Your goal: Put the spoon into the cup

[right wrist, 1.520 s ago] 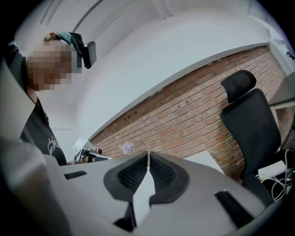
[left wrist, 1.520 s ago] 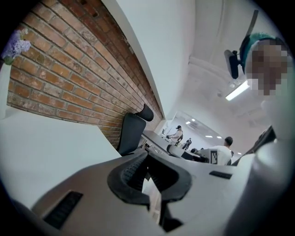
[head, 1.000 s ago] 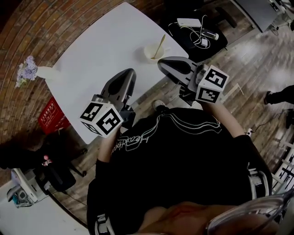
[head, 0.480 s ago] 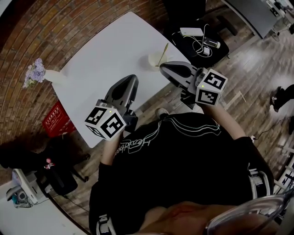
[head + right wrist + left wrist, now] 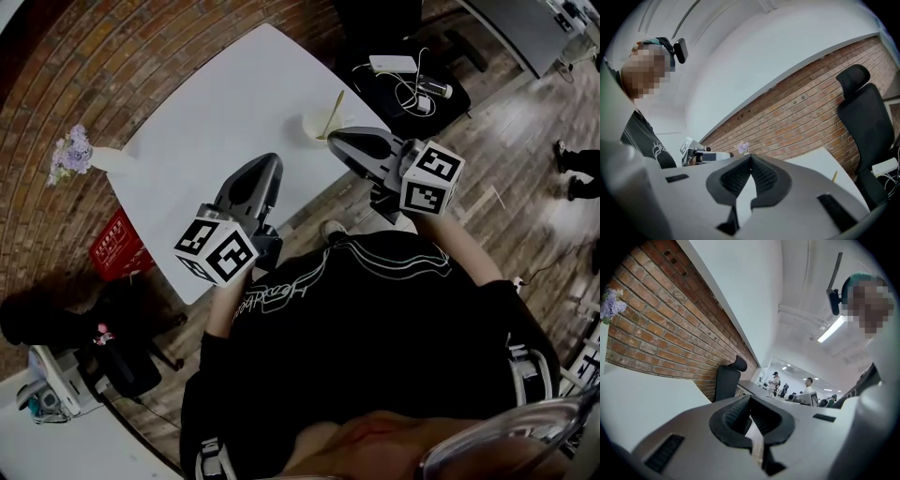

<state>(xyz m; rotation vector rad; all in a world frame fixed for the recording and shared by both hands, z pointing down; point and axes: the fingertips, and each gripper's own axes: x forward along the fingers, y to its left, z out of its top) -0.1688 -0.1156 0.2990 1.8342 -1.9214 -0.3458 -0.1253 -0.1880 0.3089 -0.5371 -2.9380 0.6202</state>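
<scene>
A pale cup [image 5: 313, 125] stands near the white table's [image 5: 216, 103] right edge, and a light wooden spoon [image 5: 335, 108] leans upright inside it. My right gripper [image 5: 332, 139] hovers just below and right of the cup, shut with nothing in it. My left gripper [image 5: 268, 161] hangs over the table's near edge, well left of the cup, also shut and empty. In the left gripper view the jaws [image 5: 750, 397] meet with nothing between them. In the right gripper view the jaws [image 5: 751, 157] meet too, and only the spoon's tip [image 5: 835, 176] shows above the gripper body.
A white vase of purple flowers [image 5: 73, 150] stands at the table's far left corner. A black chair [image 5: 403, 80] with a white box and cables sits right of the table. A red box [image 5: 116, 246] lies on the floor at left. A brick wall [image 5: 112, 56] runs behind.
The head view has shifted a little. Both grippers stay shut and hold their places, and the spoon rests in the cup as before.
</scene>
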